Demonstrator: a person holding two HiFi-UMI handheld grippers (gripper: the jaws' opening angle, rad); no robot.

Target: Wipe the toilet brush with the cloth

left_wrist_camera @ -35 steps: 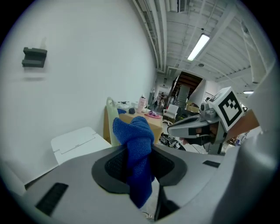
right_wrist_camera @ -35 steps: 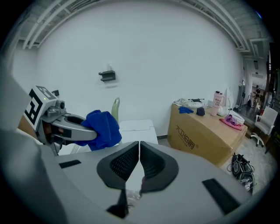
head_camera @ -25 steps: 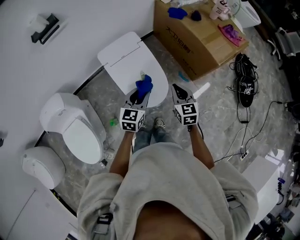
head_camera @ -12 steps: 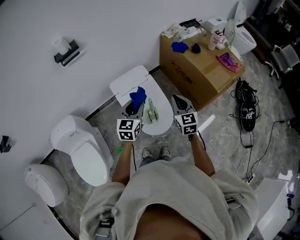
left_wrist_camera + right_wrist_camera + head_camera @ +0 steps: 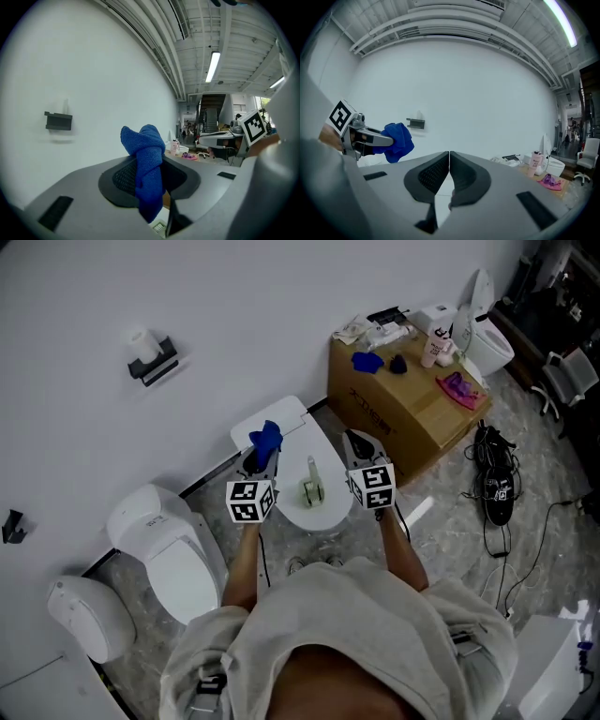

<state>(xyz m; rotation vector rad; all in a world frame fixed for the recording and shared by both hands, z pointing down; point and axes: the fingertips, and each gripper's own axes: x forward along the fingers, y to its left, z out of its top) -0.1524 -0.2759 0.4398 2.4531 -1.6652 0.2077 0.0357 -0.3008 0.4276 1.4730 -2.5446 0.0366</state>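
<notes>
My left gripper (image 5: 259, 461) is shut on a bunched blue cloth (image 5: 266, 439), which sticks up from between its jaws (image 5: 147, 154). It hovers over the left rear part of a white toilet's closed lid (image 5: 330, 465). A pale toilet brush (image 5: 310, 482) lies on that lid, between the two grippers. My right gripper (image 5: 352, 439) is shut with nothing in it, over the lid's right edge; its jaws (image 5: 449, 161) meet. The right gripper view also shows the cloth (image 5: 397, 140) off to its left.
A cardboard box (image 5: 412, 423) with small items on top stands right of the toilet, against the wall. A second toilet (image 5: 164, 535) and a white round bin (image 5: 86, 615) stand to the left. Black shoes (image 5: 495, 486) and cables lie on the floor at the right.
My left gripper and the cloth have moved left, off the middle of the lid, and the brush now shows on it. The head view has shifted toward the wall.
</notes>
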